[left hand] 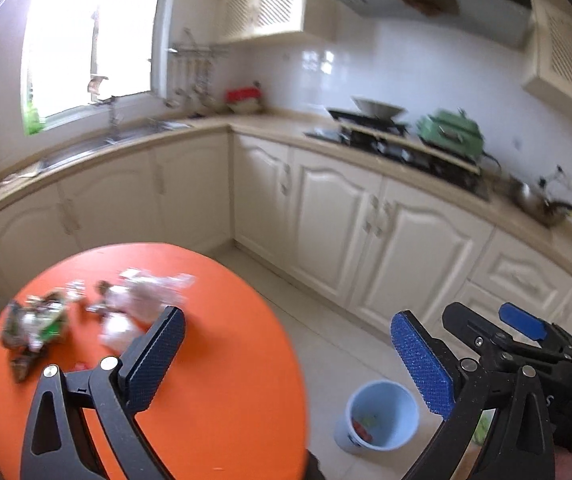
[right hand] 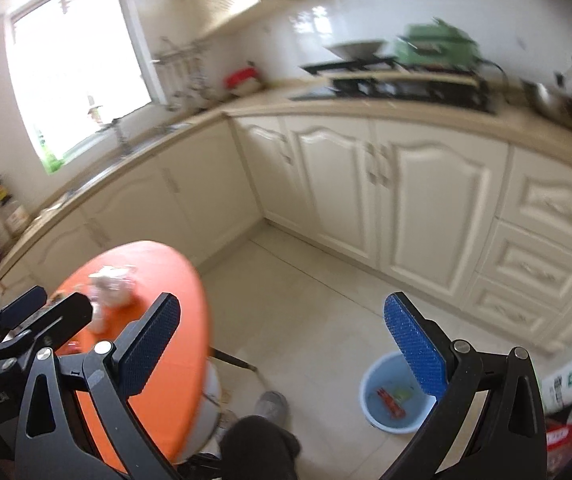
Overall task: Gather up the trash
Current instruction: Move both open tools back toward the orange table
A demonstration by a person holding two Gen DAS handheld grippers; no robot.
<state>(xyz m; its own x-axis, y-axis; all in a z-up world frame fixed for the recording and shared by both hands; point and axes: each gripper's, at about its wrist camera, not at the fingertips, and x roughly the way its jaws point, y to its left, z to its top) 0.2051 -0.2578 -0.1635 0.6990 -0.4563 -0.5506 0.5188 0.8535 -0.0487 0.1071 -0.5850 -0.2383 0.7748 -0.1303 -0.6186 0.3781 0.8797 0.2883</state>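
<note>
Both grippers, left gripper point(left hand: 287, 344) and right gripper point(right hand: 282, 338), are held wide open, empty. Crumpled wrapper trash point(left hand: 34, 326) is left on round orange table point(left hand: 222, 380); pale blue plastic bin point(left hand: 381, 416) sits apart on the floor, so thin wrappers could be dropped short.

- The round orange counter point(left hand: 214, 380) has a smooth, matt top.
- The trash point(left hand: 38, 324) on it looks like crinkled, shiny foil wrappers, with clear, crumpled plastic film point(left hand: 142, 300) beside them; blur hides finer detail.
- The pale blue bin point(left hand: 381, 416) on the floor looks like smooth plastic.
- The left gripper point(left hand: 287, 354) has matt black arms with bright metal pins; its pads carry a blue, finely knurled surface.
- The right gripper point(right hand: 282, 346) shows the same finish.
- The floor tiles point(right hand: 317, 300) are pale with a soft sheen.
- The cabinet doors point(left hand: 337, 216) are cream with a satin finish.
- The wall tiles point(left hand: 425, 68) are glossy white.
</note>
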